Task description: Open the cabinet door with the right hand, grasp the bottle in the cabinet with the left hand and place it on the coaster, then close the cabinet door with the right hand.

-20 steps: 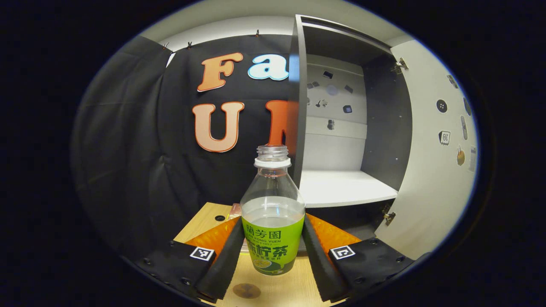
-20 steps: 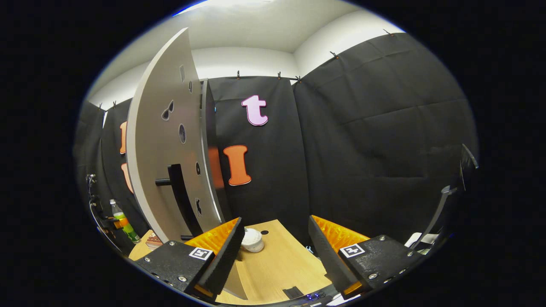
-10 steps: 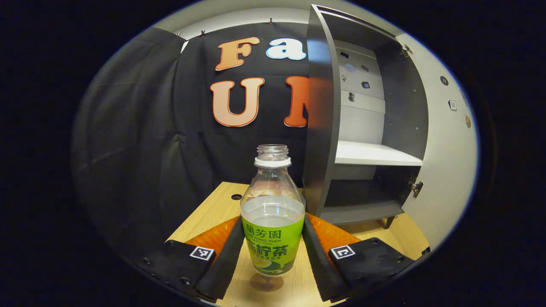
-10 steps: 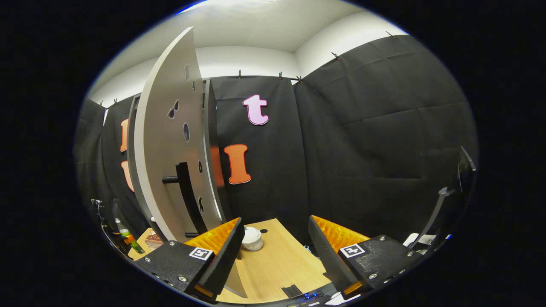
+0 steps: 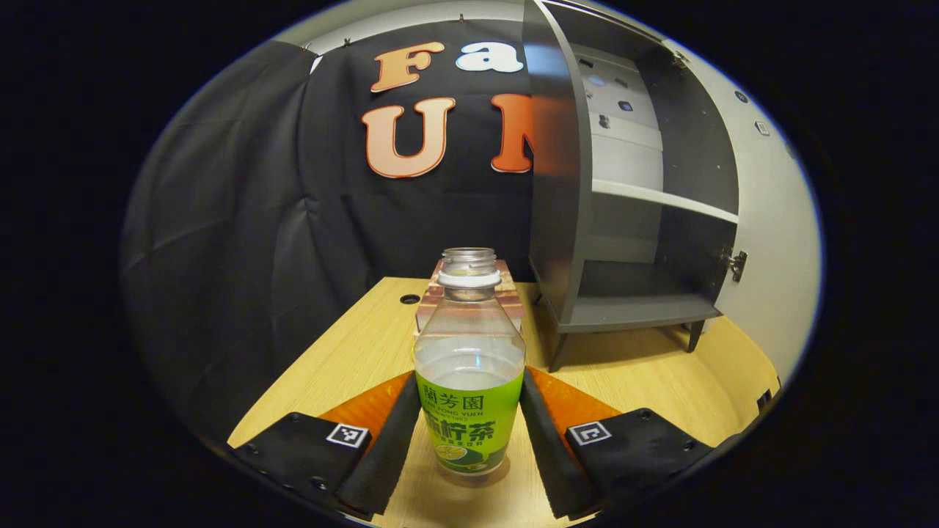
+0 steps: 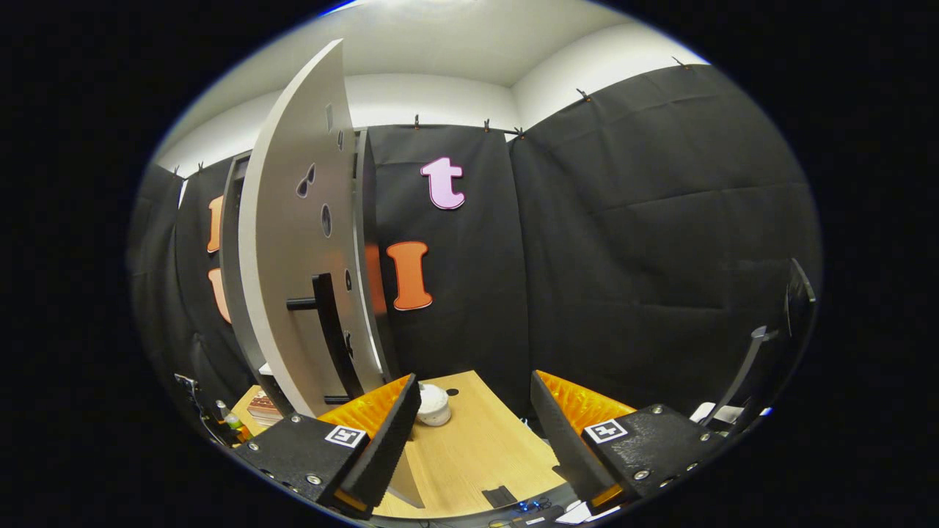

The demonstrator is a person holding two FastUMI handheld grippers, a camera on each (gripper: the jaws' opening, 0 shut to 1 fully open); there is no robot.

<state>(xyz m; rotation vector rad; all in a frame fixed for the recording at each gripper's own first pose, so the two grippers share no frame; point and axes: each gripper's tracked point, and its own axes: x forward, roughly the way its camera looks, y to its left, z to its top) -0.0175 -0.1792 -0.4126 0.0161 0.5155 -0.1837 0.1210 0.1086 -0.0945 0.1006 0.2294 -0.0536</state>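
Note:
A clear bottle (image 5: 469,396) with a green label and no cap stands upright between the fingers of my left gripper (image 5: 468,381), which is shut on it. Its base is at the wooden table (image 5: 345,352); a dark round patch shows just under it, and the coaster itself is hidden there. The grey cabinet (image 5: 631,312) stands open to the right, its shelves bare, its pale door (image 5: 770,242) swung wide. In the right gripper view my right gripper (image 6: 475,385) is open and holds nothing, a little right of the door (image 6: 293,242) and its black handle (image 6: 334,330).
A striped box (image 5: 506,293) sits on the table right behind the bottle. A small white round object (image 6: 433,405) lies on the table beyond the right gripper. The far left gripper with the bottle (image 6: 231,420) shows at the lower left, past the door.
My left gripper has come down and away from the cabinet with the bottle, whose base now covers the round coaster seen before. The right gripper has barely moved.

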